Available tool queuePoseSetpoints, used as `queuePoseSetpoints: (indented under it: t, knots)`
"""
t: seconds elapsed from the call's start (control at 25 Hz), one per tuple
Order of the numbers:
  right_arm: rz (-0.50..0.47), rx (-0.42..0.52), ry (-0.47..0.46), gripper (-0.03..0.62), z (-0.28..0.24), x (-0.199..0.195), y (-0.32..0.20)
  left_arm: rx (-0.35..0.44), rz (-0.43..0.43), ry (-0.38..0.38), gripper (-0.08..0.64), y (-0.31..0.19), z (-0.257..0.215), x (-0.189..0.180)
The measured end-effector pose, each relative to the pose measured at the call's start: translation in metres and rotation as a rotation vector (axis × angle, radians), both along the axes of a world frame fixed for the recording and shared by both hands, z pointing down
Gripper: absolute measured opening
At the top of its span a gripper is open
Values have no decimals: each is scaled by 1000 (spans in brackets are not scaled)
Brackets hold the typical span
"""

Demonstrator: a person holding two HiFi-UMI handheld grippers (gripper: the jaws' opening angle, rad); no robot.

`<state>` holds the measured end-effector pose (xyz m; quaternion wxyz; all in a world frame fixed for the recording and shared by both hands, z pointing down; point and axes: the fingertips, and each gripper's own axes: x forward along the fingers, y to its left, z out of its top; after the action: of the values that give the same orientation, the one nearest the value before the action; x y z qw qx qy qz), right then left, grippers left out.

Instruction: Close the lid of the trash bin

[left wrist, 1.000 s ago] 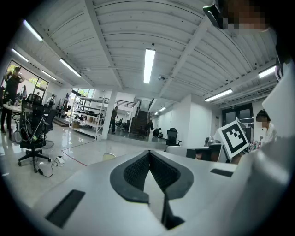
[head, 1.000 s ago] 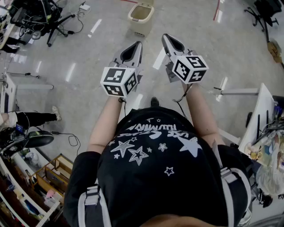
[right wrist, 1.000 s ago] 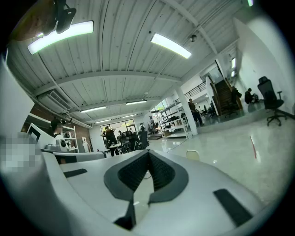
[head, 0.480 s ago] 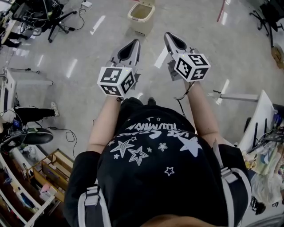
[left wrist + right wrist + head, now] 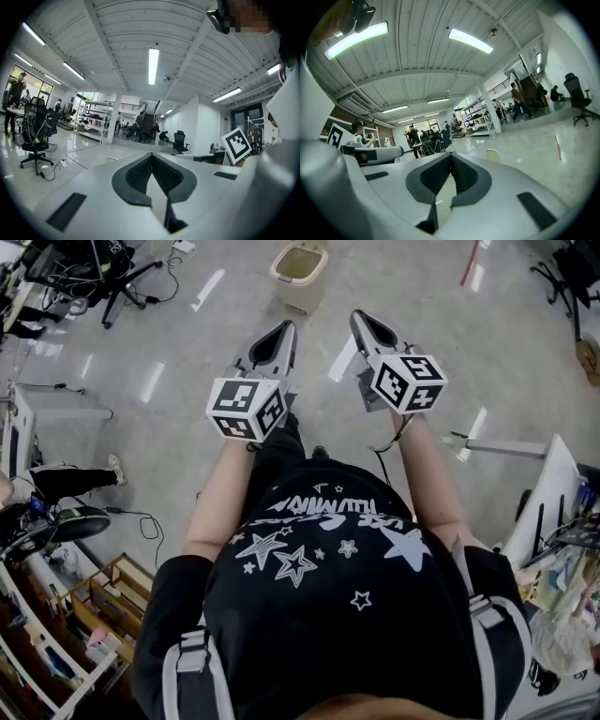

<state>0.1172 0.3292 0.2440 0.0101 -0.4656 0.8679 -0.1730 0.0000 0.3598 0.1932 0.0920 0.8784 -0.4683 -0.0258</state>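
A cream trash bin (image 5: 298,275) stands on the grey floor at the top of the head view, with its lid up and its inside showing. It appears small and far in the right gripper view as the bin (image 5: 492,155), and as a pale sliver, the bin (image 5: 111,159), in the left gripper view. My left gripper (image 5: 287,327) and right gripper (image 5: 360,317) are held side by side in front of the person, well short of the bin. Both are shut with nothing between the jaws.
A tripod and cables (image 5: 112,282) lie on the floor at the upper left. A white table (image 5: 544,488) with clutter stands at the right, wooden shelves (image 5: 94,615) at the lower left. A seated person's leg (image 5: 70,482) shows at the left edge.
The bin has drawn a little nearer in the head view as the person steps forward. Both grippers stay shut and held the same way.
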Motion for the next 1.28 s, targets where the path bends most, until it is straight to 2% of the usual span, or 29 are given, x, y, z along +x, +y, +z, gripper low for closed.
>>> queuePoseSetpoints:
  t: [0.32,0.64,0.96,1.28]
  knots:
    - [38,-3,15,5,-6,-4,-50,-2,27,7,11,-55,-3,-11]
    - [53,-32,35,5,11,-18,-95,-22,38,28,11,-110,11,-28]
    - [60,-51,40,5,10,-57,-183,-59,52,36,11,-193,18,-61]
    - [109,-60,51,5,11,-88,-253,-81,82,42,11,-269,23,-97]
